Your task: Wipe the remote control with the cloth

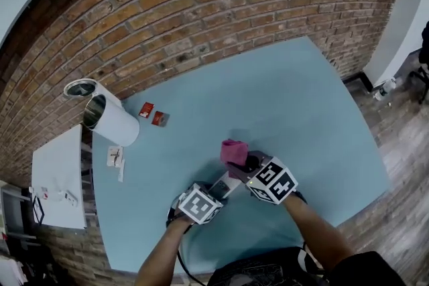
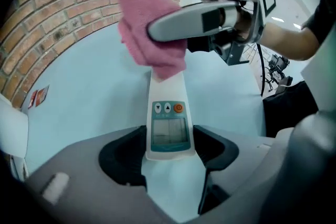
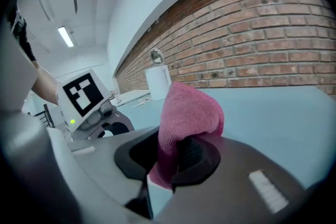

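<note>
The remote control (image 2: 168, 118) is clamped by its near end between the fingers of the left gripper (image 2: 169, 153), over the blue desk (image 1: 288, 110). Its screen and buttons face up, and its long axis runs straight away from those fingers. At its far end sits the pink cloth (image 2: 149, 34), pinched in the closed fingers of the right gripper (image 3: 168, 160), which reaches in from the right, across the remote's length. The cloth seems to rest on the remote's far tip, though the fold hides the contact. The wipe would probably draw the cloth along that axis toward the buttons, with the right hand doing the travelling.
</note>
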A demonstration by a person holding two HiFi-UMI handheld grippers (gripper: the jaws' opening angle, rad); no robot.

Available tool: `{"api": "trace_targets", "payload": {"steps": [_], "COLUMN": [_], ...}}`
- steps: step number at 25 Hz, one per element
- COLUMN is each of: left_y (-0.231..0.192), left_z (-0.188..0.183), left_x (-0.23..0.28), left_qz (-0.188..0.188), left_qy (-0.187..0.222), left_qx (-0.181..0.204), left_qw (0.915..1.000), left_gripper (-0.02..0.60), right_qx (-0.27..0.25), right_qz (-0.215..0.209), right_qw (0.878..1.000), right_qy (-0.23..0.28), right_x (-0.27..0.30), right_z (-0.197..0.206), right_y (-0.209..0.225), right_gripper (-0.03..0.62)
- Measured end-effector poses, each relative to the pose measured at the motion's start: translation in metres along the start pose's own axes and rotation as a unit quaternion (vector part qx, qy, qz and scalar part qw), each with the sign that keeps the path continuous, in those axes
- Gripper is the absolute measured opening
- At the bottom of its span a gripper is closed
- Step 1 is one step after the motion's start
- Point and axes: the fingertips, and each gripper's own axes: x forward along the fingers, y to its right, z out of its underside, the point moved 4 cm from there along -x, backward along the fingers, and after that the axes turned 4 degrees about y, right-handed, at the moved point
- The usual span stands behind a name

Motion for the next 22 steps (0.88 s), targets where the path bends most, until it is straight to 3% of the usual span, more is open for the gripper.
{"api": "trace_targets", "payload": {"steps": [3,6,8,10,13,15,18,19,20,22], "left_y": [0.000,0.002,0.004,0.009,0.018,0.023,0.029,0.029,0.028,0.027], "left_z": [0.000,0.002,0.004,0.007,0.008,0.006,0.000,0.000,0.000,-0.001], "left_x": [-0.004,-0.009,-0.011,-0.012,-0.014,-0.017,-0.024,-0.025,-0.025,-0.026], "left_qz": [0.034,0.088,0.135,0.191,0.271,0.324,0.398,0.415,0.428,0.448], "left_qy": [0.013,0.029,0.040,0.056,0.097,0.133,0.177,0.188,0.197,0.211], "left_qx": [-0.058,-0.131,-0.185,-0.241,-0.324,-0.384,-0.472,-0.490,-0.505,-0.524], "left_qw": [0.9976,0.9870,0.9726,0.9500,0.9011,0.8544,0.7667,0.7430,0.7231,0.6931], "left_gripper": [0.279,0.279,0.279,0.279,0.279,0.279,0.279,0.279,0.279,0.279], "right_qx": [0.044,0.085,0.102,0.113,0.113,0.101,0.078,0.067,0.056,0.042], "right_qz": [0.048,0.084,0.093,0.096,0.094,0.091,0.082,0.077,0.073,0.065], "right_qw": [0.997,0.991,0.988,0.987,0.987,0.988,0.991,0.992,0.993,0.995], "right_qy": [0.031,0.056,0.065,0.068,0.068,0.069,0.073,0.071,0.068,0.064], "right_x": [-0.035,-0.061,-0.070,-0.072,-0.066,-0.059,-0.044,-0.039,-0.033,-0.023], "right_z": [0.010,0.023,0.032,0.041,0.046,0.045,0.039,0.038,0.037,0.036], "right_y": [0.016,0.027,0.029,0.029,0.025,0.023,0.022,0.021,0.019,0.017], "right_gripper": [0.065,0.064,0.064,0.064,0.064,0.064,0.064,0.064,0.064,0.064]}}
